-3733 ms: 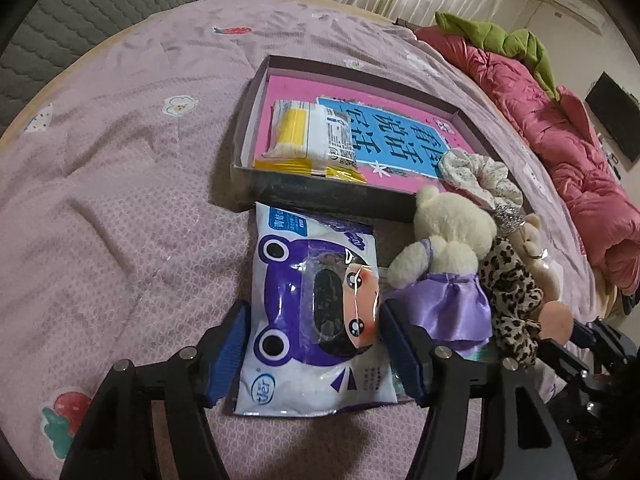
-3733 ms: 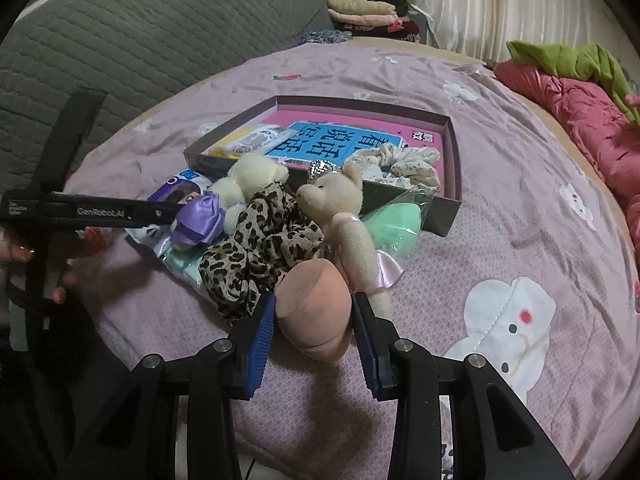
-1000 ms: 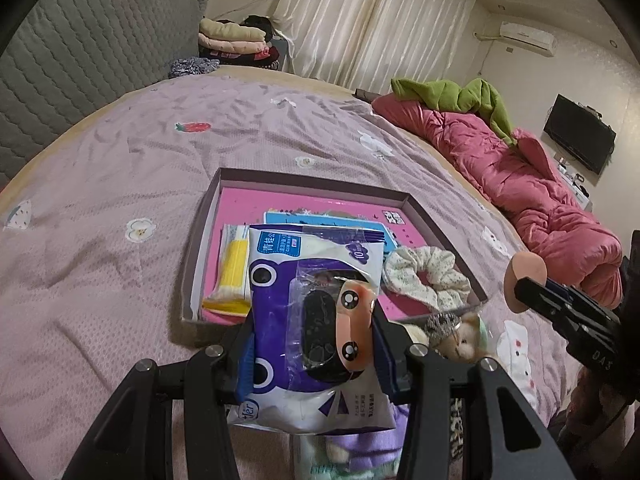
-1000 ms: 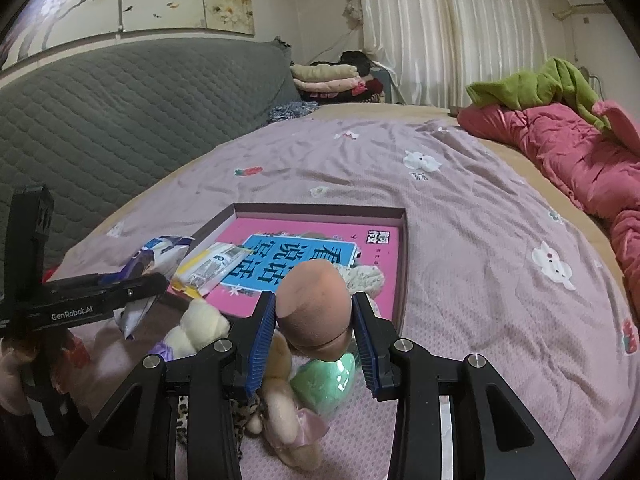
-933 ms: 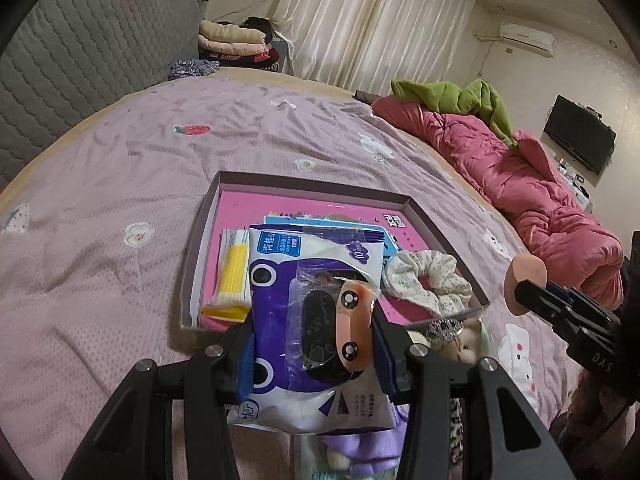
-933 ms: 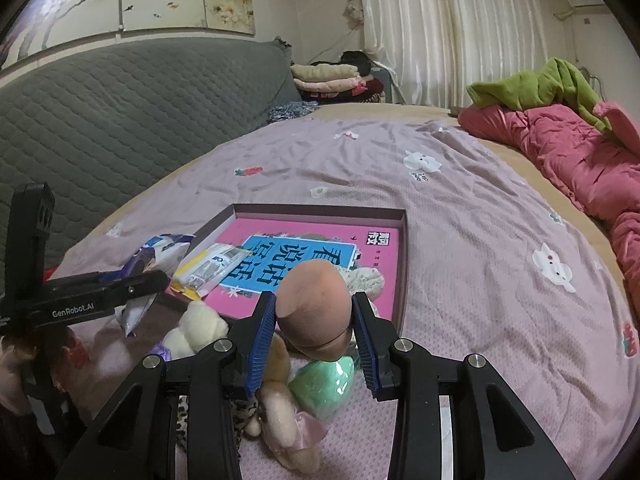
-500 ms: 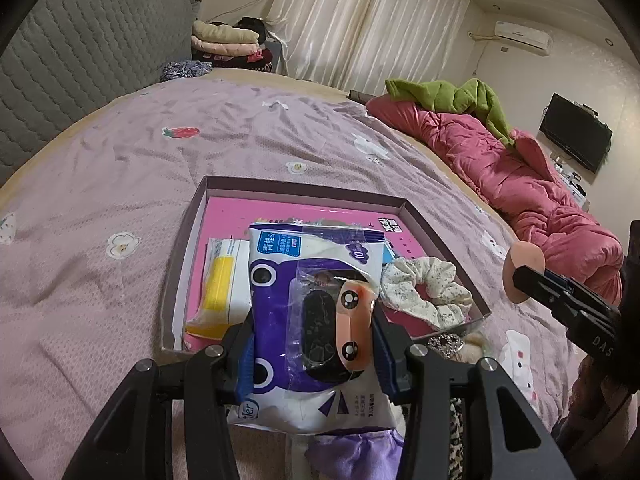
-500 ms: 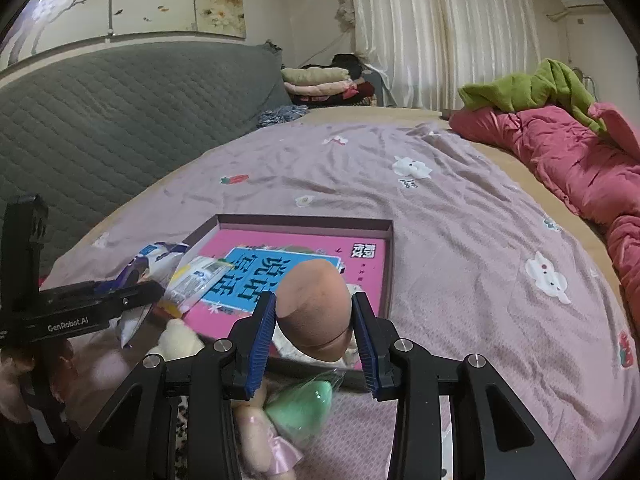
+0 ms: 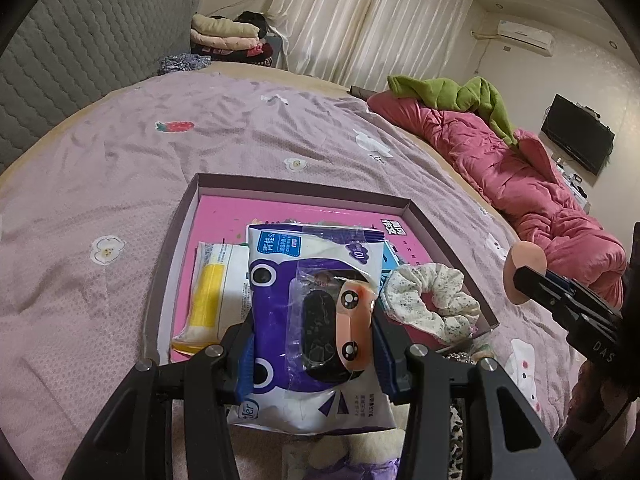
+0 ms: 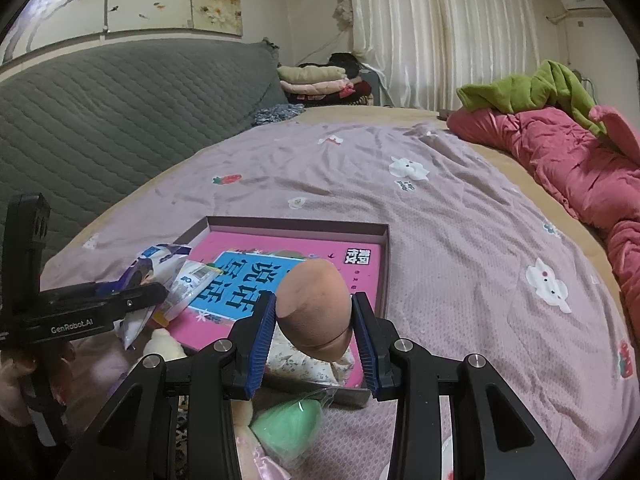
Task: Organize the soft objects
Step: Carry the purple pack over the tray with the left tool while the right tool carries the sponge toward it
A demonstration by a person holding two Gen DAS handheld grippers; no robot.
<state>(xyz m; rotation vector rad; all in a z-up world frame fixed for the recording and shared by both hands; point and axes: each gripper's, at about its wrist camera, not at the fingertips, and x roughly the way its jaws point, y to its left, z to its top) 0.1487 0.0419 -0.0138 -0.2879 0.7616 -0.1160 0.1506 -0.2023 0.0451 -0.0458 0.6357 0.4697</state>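
My left gripper [image 9: 312, 344] is shut on a purple and white wipes pack [image 9: 312, 320] and holds it above the near edge of the shallow box [image 9: 448, 236] with the pink book inside. My right gripper [image 10: 314, 332] is shut on a peach makeup sponge [image 10: 314, 308] over the box's near right part [image 10: 384, 264]. The sponge also shows in the left wrist view [image 9: 524, 268]. In the box lie a yellow and white packet [image 9: 212, 288] and a floral scrunchie [image 9: 432, 300]. A green sponge in wrap [image 10: 288, 424] lies below my right gripper.
The box sits on a pink-purple bedspread [image 9: 120, 168]. A red quilt [image 9: 520, 176] with a green garment lies along the right. Plush toys and a leopard fabric piece [image 9: 456, 440] lie just before the box. A grey padded headboard [image 10: 100, 112] is at the left.
Both grippers have lifted their objects off the bed and carried them forward toward the box. The wipes pack and the sponge now hang over its near part.
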